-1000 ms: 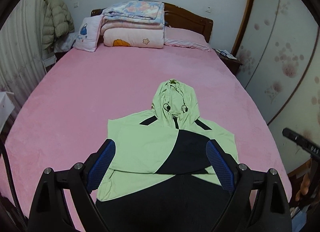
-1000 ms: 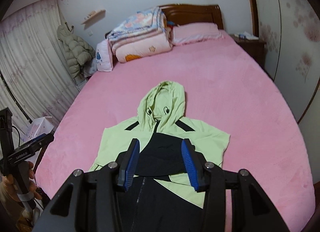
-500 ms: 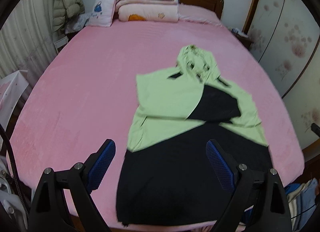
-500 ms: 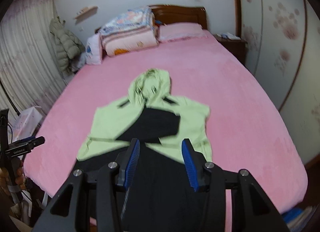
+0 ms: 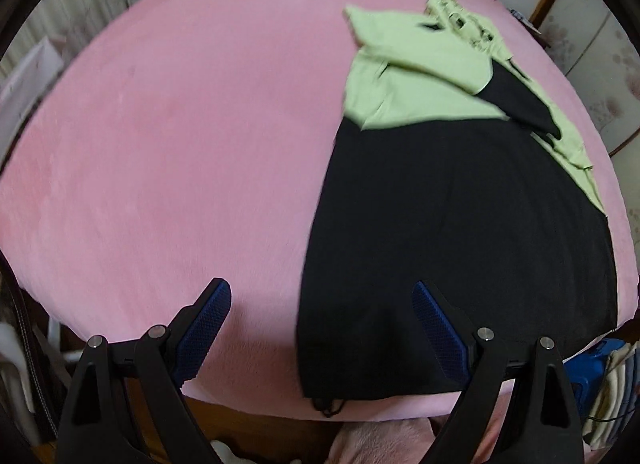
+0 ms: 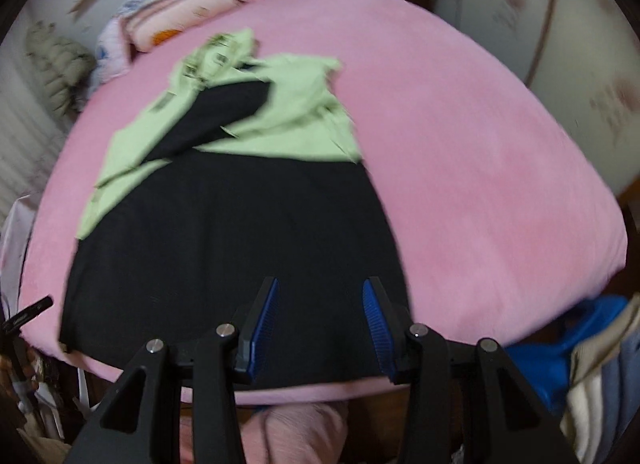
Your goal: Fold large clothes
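A hooded jacket (image 5: 460, 232), black below and light green above, lies flat on the pink bed (image 5: 160, 151), sleeves folded across its chest and hood toward the headboard. My left gripper (image 5: 320, 296) hangs wide open above the jacket's lower left corner near the bed's front edge, nothing between its blue pads. In the right wrist view the same jacket (image 6: 224, 232) fills the middle. My right gripper (image 6: 318, 292) hovers half open over the black hem on its right side, gripping nothing.
Folded quilts and pillows (image 6: 180, 7) are stacked at the headboard. A puffy coat (image 6: 60, 63) hangs by the curtain on the left. A blue object and folded clothes (image 6: 592, 364) sit off the bed's front right corner. Wardrobe doors (image 5: 592, 35) line the right side.
Both grippers have dropped and tilted downward toward the bed's front edge. The jacket now looms larger, with its black hem under the fingers. Neither gripper's opening has changed.
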{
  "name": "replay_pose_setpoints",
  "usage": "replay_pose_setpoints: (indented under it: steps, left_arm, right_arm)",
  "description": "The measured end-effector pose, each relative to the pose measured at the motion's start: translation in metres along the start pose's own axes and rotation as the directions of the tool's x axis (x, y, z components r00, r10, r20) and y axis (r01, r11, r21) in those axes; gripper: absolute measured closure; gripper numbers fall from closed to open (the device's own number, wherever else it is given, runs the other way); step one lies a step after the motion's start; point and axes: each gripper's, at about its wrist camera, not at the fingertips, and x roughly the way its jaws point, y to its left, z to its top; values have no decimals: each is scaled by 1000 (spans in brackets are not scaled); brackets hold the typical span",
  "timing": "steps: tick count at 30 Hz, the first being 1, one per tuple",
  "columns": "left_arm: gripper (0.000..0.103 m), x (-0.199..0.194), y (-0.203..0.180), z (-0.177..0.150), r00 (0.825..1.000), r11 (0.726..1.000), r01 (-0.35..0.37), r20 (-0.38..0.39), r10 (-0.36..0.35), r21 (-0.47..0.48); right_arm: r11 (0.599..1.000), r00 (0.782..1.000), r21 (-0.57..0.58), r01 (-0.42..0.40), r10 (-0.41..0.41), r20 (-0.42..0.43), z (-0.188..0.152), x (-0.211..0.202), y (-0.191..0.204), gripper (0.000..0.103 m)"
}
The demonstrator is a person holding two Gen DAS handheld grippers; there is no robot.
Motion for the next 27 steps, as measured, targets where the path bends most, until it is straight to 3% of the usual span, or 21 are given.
replay_pose_setpoints:
  steps: [7,11,18,23,25,27]
  left_arm:
    - [12,27,8,-15,994,995,98,-37,-98,-5]
    - [12,32,3,-16,993,994,109,-43,-108,20]
    - [12,47,8,-21,993,993,115,-39,-114,15]
    - [12,54,6,-25,993,994,111,-44,-110,24]
    - [12,54,1,-26,995,995,92,-43,-91,33]
    - [20,55,-7,-26,998,997,59,-37,-57,53]
  right_arm:
    - [995,996,104,-13,22,-82,-29,41,-58,59]
    - [987,993,154,-47,62,-95,-36,55,-74,59]
    - [987,990,141,-72,88,-108,-36,73,-76,59]
    - [982,980,132,-134,152,-131,-41,80,-70,58]
    - [987,978,97,-132,145,-149,-42,82,-64,61]
    - [987,976,85,-138,150,-160,-41,83,-61,75]
